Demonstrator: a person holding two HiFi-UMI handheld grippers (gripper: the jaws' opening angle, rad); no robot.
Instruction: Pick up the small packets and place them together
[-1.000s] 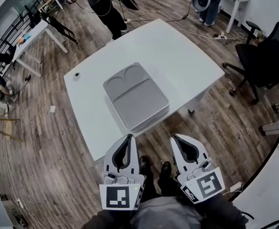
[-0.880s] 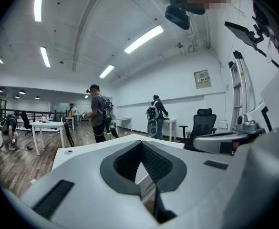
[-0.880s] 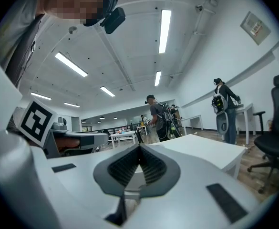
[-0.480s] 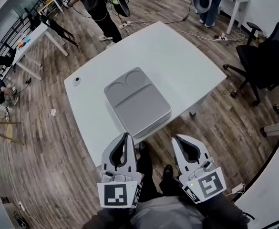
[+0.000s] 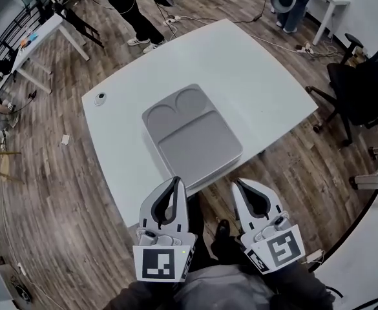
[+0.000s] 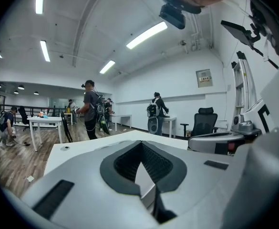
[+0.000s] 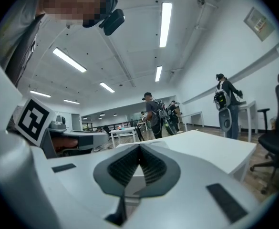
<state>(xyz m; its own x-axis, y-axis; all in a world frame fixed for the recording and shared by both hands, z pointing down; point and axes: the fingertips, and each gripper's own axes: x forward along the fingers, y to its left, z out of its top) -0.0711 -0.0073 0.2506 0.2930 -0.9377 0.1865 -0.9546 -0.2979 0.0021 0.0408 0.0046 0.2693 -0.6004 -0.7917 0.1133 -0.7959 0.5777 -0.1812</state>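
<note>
A grey tray [image 5: 195, 141] is lying mid-bench [image 5: 253, 70], its two round hollows facing the far side. A small round thing [image 5: 100, 98] is sitting at the bench's left corner. A black chair [image 5: 363, 89] is standing at right. A person [image 5: 127, 8] is standing far left on the wood floor [image 5: 59, 205].

Head view looks steeply down; gripper views look level, sharing the table [image 5: 253, 70].

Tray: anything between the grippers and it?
Nothing visible. The left gripper and right gripper, both shut and empty, sit at the white table's near edge, with the grey tray straight ahead. No packets are in view.
</note>
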